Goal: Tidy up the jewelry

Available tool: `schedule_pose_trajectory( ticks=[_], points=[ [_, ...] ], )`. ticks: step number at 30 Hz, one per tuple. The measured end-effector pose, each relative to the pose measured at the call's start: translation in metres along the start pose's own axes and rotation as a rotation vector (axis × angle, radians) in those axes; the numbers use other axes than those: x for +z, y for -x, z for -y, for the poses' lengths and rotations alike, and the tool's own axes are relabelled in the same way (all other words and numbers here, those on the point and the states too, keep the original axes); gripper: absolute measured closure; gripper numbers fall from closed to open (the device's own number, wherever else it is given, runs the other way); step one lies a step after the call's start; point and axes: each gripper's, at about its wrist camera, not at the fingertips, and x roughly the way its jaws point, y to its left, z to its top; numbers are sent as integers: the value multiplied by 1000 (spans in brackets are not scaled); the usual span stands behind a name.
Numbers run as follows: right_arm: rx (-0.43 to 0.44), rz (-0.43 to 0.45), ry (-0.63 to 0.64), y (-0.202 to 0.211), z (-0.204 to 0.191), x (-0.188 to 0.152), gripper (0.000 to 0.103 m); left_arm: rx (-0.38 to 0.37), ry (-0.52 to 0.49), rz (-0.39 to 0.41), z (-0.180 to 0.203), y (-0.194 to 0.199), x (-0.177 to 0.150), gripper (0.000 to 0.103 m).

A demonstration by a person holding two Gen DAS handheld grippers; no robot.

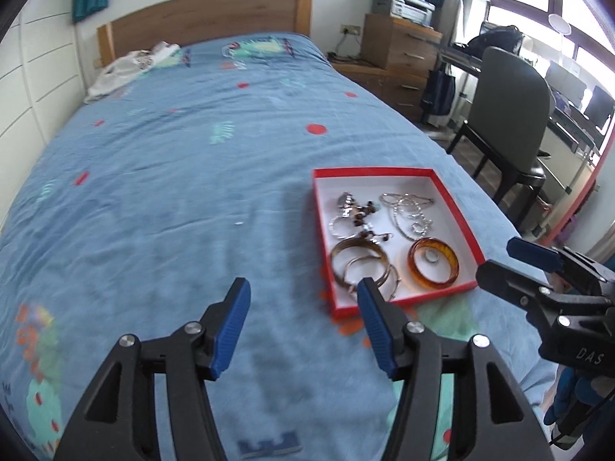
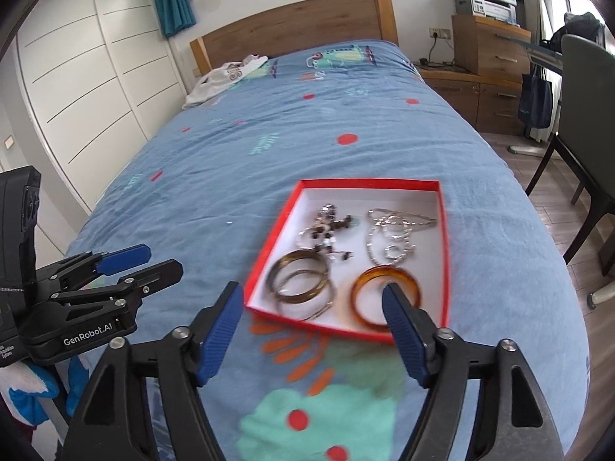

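Through the left wrist camera, we are hovering the left gripper (image 1: 303, 292), jaws apart, beside the red box (image 1: 453, 199) of jewelry lying near the bed's (image 1: 173, 161) right edge. Through the right wrist camera, we are holding the right gripper (image 2: 313, 296), jaws apart and empty, above the box's near edge, by the amber bangle (image 2: 361, 288).

Home bedroom: bed (image 2: 307, 161) with blue patterned cover, wooden headboard (image 2: 296, 30) at far end, white wardrobe (image 2: 88, 77) left of bed, drawer chest (image 2: 488, 46) and chair (image 1: 511, 107) right.
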Motion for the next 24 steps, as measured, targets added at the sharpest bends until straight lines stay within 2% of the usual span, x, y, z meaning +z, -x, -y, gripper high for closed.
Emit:
schedule_pose_trajectory(
  ticks=[7, 13, 24],
  points=[
    [-8, 41, 3, 31, -34, -16, 13, 73, 14, 48, -27, 57, -27, 39],
    [-18, 63, 7, 53, -58, -28, 2, 123, 30, 105, -49, 100, -42, 38],
    [-57, 80, 3, 82, -71, -52, 1, 199, 57, 171, -67, 147, -64, 38]
  ],
)
